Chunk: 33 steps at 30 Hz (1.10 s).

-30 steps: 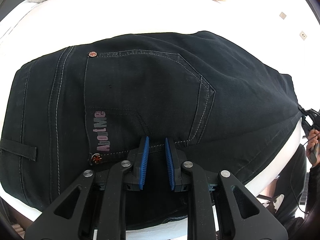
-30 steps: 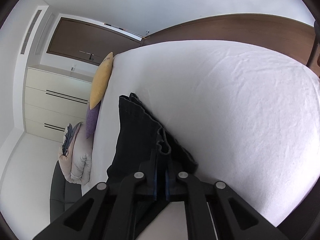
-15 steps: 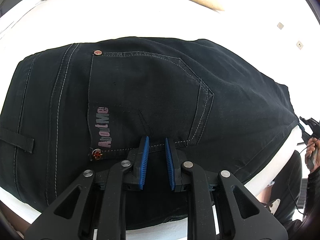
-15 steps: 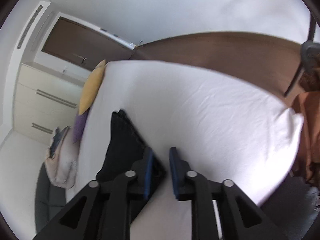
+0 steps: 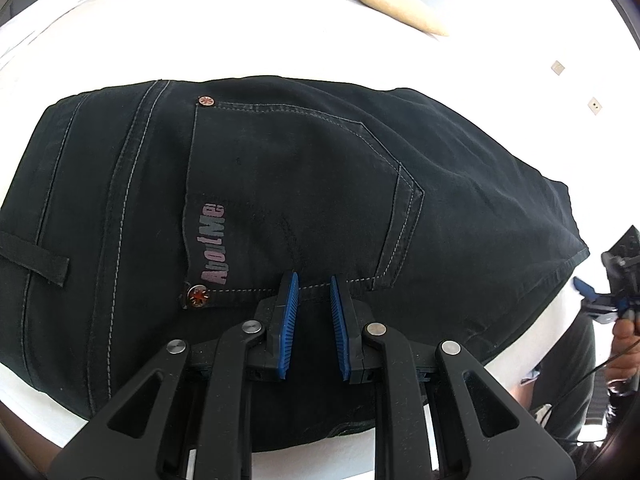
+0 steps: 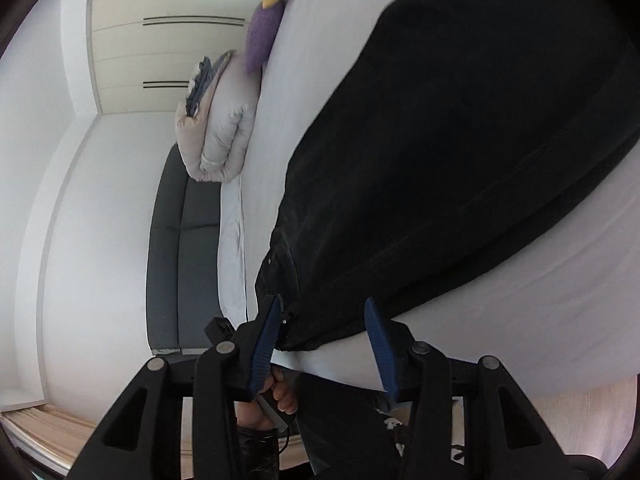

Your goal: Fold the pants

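Black pants [image 5: 304, 184] lie flat across the white bed [image 5: 200, 40], one end reaching its near edge. The left claw [image 5: 311, 312] hovers over the back pocket, nearly closed and empty; the right claw [image 6: 320, 340] is opening, its jaws straddling the hem without pressing. Risk: a shallow bite at the hem could catch one layer only, skewing the fold.

Black linkage arms with silver screws, ribbed blue pads [image 5: 289, 322] lining the jaws.
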Each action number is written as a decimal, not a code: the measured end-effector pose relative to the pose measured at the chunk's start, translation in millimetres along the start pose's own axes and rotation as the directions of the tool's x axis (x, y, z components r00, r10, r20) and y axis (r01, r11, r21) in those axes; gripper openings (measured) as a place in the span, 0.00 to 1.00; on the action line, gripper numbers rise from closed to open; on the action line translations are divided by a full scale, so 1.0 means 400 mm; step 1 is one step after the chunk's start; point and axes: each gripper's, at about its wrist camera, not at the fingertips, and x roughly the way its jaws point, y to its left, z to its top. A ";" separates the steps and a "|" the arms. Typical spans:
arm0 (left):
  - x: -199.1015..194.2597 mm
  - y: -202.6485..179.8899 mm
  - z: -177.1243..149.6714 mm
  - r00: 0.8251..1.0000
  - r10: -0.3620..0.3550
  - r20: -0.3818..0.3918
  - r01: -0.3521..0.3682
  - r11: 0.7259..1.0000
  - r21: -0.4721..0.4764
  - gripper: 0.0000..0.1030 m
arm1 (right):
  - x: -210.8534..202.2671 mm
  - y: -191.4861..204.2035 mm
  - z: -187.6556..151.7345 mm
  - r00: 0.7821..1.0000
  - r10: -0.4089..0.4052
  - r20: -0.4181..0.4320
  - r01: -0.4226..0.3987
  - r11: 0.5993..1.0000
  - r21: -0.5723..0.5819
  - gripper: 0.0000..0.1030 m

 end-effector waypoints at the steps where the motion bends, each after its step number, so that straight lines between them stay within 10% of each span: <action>1: -0.001 0.004 -0.001 1.000 -0.007 0.004 0.007 1.000 -0.008 0.16 | 0.014 -0.006 0.000 1.000 -0.007 -0.007 0.007 1.000 0.008 0.47; 16: -0.001 -0.010 0.001 1.000 0.016 0.002 -0.016 1.000 0.014 0.16 | 0.124 -0.050 0.019 0.999 -0.037 -0.037 0.040 0.997 0.072 0.44; 21: 0.022 -0.049 0.007 0.999 0.030 -0.012 -0.029 0.999 0.039 0.16 | 0.145 -0.066 0.019 0.997 -0.062 -0.043 0.064 0.996 0.060 0.03; 33: 0.021 -0.106 0.002 0.997 0.075 -0.006 -0.074 0.994 0.076 0.16 | 0.130 -0.081 -0.020 0.999 -0.043 -0.021 0.043 0.999 -0.001 0.02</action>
